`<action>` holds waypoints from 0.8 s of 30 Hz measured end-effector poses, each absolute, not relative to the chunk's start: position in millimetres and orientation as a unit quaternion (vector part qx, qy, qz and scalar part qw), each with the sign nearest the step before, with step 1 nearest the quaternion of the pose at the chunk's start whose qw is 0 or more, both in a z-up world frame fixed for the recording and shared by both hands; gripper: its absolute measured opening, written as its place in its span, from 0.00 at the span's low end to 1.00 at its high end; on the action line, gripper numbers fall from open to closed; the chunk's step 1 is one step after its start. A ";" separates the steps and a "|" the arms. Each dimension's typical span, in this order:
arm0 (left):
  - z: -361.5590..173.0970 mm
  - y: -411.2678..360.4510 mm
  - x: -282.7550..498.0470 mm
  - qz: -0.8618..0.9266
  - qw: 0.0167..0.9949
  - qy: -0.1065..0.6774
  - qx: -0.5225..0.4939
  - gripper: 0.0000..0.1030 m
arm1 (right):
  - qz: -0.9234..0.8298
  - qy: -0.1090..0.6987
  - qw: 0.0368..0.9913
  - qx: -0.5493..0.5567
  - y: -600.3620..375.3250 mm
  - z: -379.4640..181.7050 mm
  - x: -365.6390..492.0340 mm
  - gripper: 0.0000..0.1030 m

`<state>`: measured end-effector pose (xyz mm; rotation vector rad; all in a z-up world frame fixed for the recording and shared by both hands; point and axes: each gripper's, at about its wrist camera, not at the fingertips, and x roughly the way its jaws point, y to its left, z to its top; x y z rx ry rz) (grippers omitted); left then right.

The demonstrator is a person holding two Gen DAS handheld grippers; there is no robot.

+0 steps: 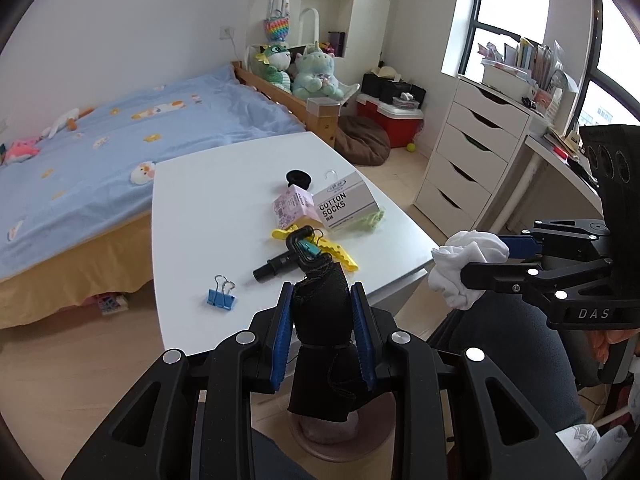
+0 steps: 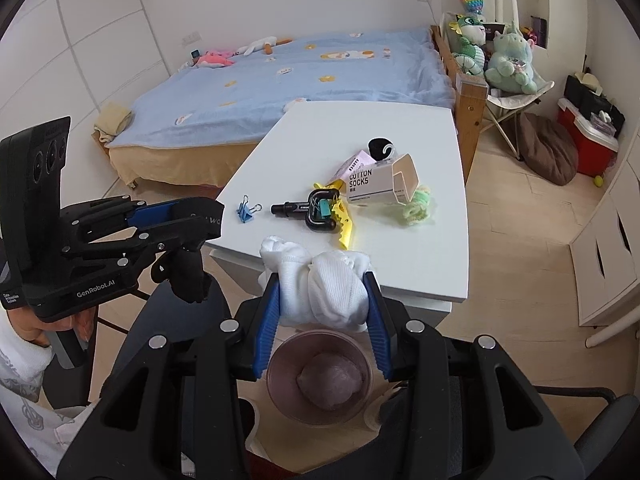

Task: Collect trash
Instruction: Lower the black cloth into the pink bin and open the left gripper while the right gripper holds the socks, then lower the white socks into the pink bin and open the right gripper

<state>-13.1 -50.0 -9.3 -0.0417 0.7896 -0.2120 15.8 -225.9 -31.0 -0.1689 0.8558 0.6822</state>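
Currently, item one: your left gripper (image 1: pixel 322 330) is clamped on a black cloth bundle (image 1: pixel 320 344), pads pressing both its sides, low centre of the left view. Item two: your right gripper (image 2: pixel 323 308) is closed on a white crumpled cloth (image 2: pixel 320 284), centre of the right view. Item three: a pinkish bin (image 2: pixel 320 380) sits on the floor directly beneath the white cloth, at the lower centre. Item four: left on the white table (image 2: pixel 360 128), mid-frame, are a blue binder clip (image 2: pixel 246 209), a socks box (image 2: pixel 374 184) and a yellow clip (image 2: pixel 344 220). Step in hand, by my reading: carrying both bundles to the bin. Next, you likely lower each over the rim and open the fingers.
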 end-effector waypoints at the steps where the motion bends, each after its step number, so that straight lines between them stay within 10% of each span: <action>1: -11.9 -52.3 -16.0 -0.105 0.917 0.385 -0.019 0.27 | 0.324 0.408 0.850 -0.080 -226.6 -33.6 13.1 0.39; 11: -23.5 -69.4 -31.7 -0.125 0.910 0.396 -0.007 0.33 | 0.319 0.417 0.848 -0.071 -238.9 -48.6 -3.1 0.39; 15: -18.1 -71.3 -35.7 -0.123 0.920 0.372 -0.004 0.87 | 0.318 0.413 0.851 -0.068 -240.8 -48.7 -5.4 0.39; 24: -17.2 -57.9 -33.7 -0.090 0.924 0.371 -0.014 0.92 | 0.319 0.418 0.848 -0.067 -239.8 -50.2 -4.9 0.39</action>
